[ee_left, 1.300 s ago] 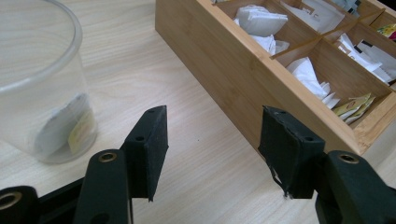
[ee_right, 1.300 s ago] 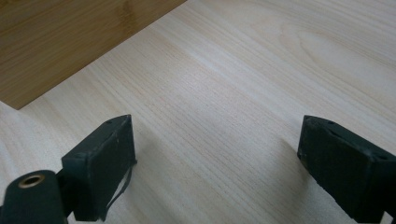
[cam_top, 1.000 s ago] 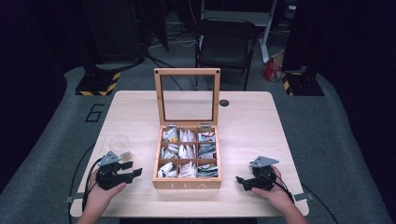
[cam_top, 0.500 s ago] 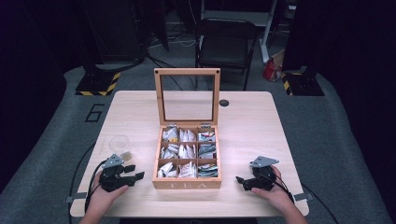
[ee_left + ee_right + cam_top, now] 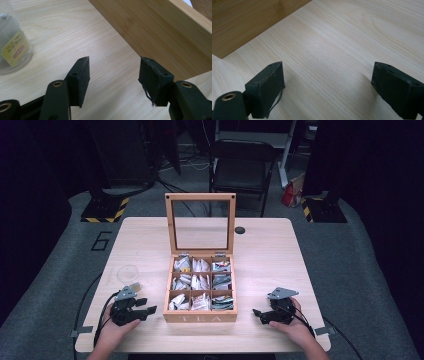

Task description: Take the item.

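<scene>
A pale rectangular wooden table (image 5: 270,250) stands on grey carpeted floor (image 5: 365,270) in a dim room with dark surroundings. Behind it sits a black metal folding chair (image 5: 240,170). Two black stand bases edged in yellow-and-black hazard stripes (image 5: 102,210) flank it, cables trailing between them.

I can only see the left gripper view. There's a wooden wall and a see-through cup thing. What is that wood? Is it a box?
Observer: Yes, the high view shows it's a wooden tea box with TEA on its front, sitting mid-table.
Operator: Is it open?
Observer: Its glass-paned lid stands upright at the back, open.
Operator: What's inside?
Observer: Nine compartments, three by three, holding tea bags.
Operator: Where's the other gripper?
Observer: The right gripper rests on the table on the box's other side, jaws apart and holding nothing, as the right gripper view shows.
</scene>
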### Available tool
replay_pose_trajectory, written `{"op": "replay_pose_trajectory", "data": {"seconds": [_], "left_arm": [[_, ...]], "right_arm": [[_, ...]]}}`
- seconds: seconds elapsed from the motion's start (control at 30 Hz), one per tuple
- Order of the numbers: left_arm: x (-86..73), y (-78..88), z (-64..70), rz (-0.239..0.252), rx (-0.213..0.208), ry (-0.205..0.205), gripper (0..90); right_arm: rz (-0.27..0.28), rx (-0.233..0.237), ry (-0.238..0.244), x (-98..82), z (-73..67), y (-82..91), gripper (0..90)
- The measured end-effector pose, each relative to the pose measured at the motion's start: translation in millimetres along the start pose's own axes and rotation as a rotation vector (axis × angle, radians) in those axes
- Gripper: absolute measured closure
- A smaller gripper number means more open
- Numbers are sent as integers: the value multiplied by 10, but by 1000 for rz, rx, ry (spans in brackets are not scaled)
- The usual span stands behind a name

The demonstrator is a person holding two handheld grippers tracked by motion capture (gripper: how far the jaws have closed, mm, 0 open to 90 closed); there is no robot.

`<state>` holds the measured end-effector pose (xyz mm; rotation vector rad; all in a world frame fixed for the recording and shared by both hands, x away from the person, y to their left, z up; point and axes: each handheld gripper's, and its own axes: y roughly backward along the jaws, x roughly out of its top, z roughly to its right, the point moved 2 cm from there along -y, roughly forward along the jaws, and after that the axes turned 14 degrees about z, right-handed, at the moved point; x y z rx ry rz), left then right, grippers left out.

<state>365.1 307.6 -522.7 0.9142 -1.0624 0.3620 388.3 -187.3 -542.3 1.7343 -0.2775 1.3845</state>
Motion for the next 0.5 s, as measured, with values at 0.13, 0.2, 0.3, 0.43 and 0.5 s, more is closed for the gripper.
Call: {"op": "replay_pose_trajectory", "data": {"seconds": [0.13,0.2,0.3,0.43,0.5], "left_arm": [[-2,-8,6,6,4,-3,419],[-4,-10,7,6,5,-2,419],[-9,-11,2,-6,1,-1,418],[-4,-5,-1,-8,2,-10,418],[-4,-6,3,2,6,-6,418]], "right_arm": [[-1,1,-4,-1,-2,0,104],[-1,0,0,0,0,0,104],[-1,0,-1,0,0,1,104],[-2,1,0,0,0,1,104],[0,-1,-1,0,-1,-1,104]]}}
